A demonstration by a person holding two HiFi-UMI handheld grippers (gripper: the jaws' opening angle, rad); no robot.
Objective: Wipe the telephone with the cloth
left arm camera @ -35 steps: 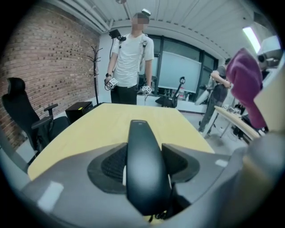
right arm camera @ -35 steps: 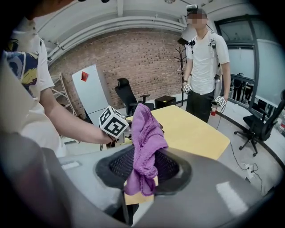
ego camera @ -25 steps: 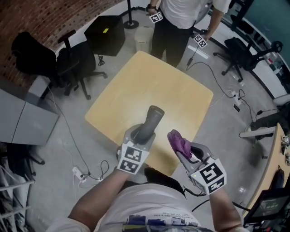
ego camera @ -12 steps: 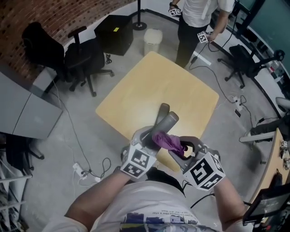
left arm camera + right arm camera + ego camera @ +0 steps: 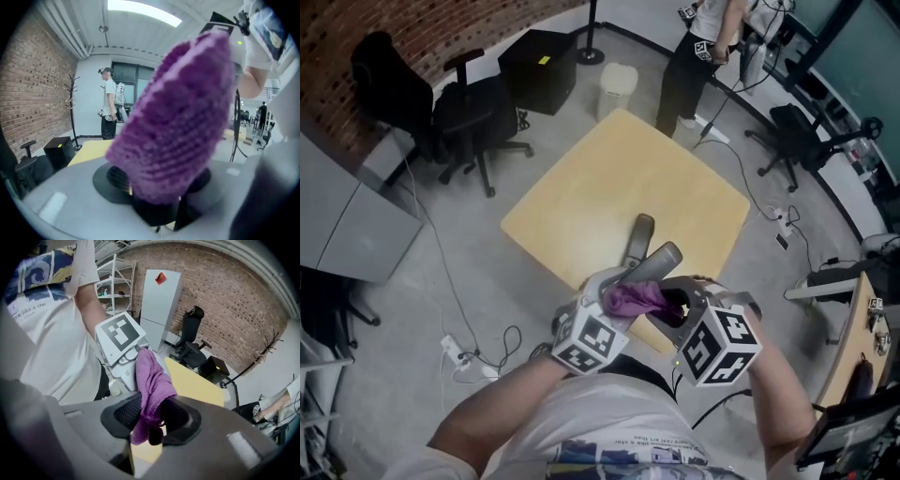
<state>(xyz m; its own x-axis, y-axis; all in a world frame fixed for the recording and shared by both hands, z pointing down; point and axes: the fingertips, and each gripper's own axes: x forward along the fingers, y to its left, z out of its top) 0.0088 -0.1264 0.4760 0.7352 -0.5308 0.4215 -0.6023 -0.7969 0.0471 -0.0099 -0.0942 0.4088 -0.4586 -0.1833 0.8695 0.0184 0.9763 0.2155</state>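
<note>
While the right gripper (image 5: 673, 309) pinches the purple cloth (image 5: 630, 300), the left gripper (image 5: 614, 286) clamps the grey telephone handset (image 5: 662, 260) (cloth lying across its lower end), both held above the yellow table's (image 5: 609, 178) near edge.

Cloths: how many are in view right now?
1. The purple cloth is gripped in the right claw and held against the telephone handset in the left claw. No second cloth shows, though one could be hidden from view.
</note>
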